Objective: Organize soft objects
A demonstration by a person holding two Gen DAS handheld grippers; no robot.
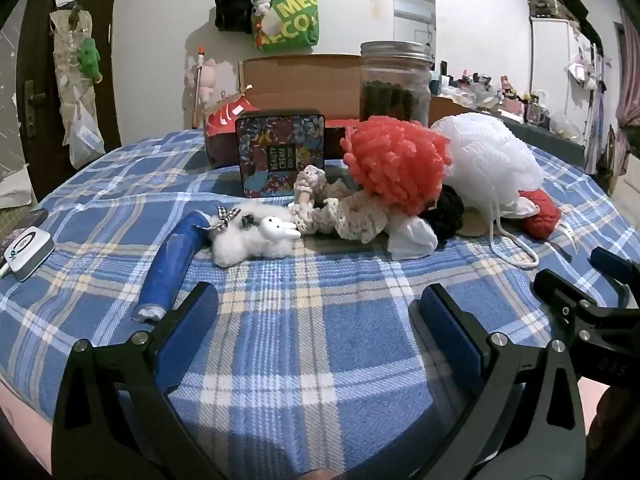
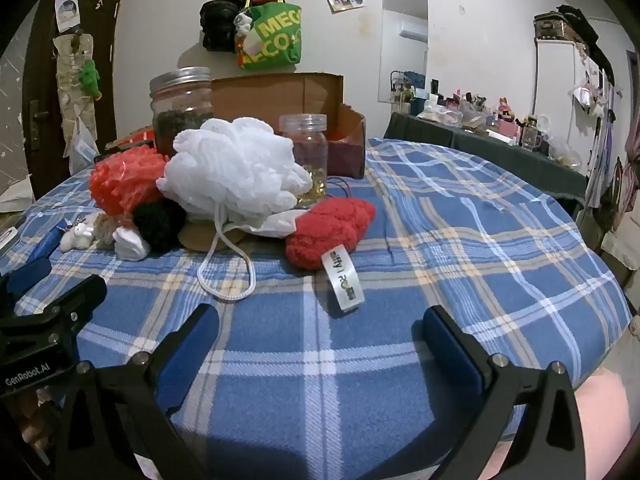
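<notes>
Soft objects sit in a loose pile on the blue plaid blanket (image 1: 312, 320), mid-surface, in front of the cardboard box (image 1: 300, 80). White mesh bath pouf (image 2: 236, 168) is the biggest, puffy, with a white cord loop (image 2: 228, 276) trailing toward the camera. Coral-red pouf (image 1: 396, 164) sits just beside it, touching, loopy texture. Black fuzzy ball (image 1: 446, 210) is tucked under and between the two poufs. Red fluffy piece (image 2: 328, 228) with a white printed tag (image 2: 343, 282) lies on the right of the pile, touching the white pouf's edge. Cream crochet doll (image 1: 344, 212) lies flat, and the small white bunny plush (image 1: 256, 236) with a checked bow is at the left end, next to a blue tube (image 1: 172, 264).

Left gripper (image 1: 316, 308) has jaws spread wide, nothing between them, hovering over bare blanket short of the pile. Right gripper (image 2: 320, 330) is likewise wide and empty, the tag just ahead of it.

Left wrist view only: floral "BEAUTY CREAM" tin (image 1: 280, 150) upright behind the doll, a white device (image 1: 28, 252) at the left edge, and the doll in clear detail. Right wrist view only: a small clear jar (image 2: 306, 152) behind the white pouf, and the tag in full. The big glass jar (image 2: 182, 108) with a metal lid shows in both.
</notes>
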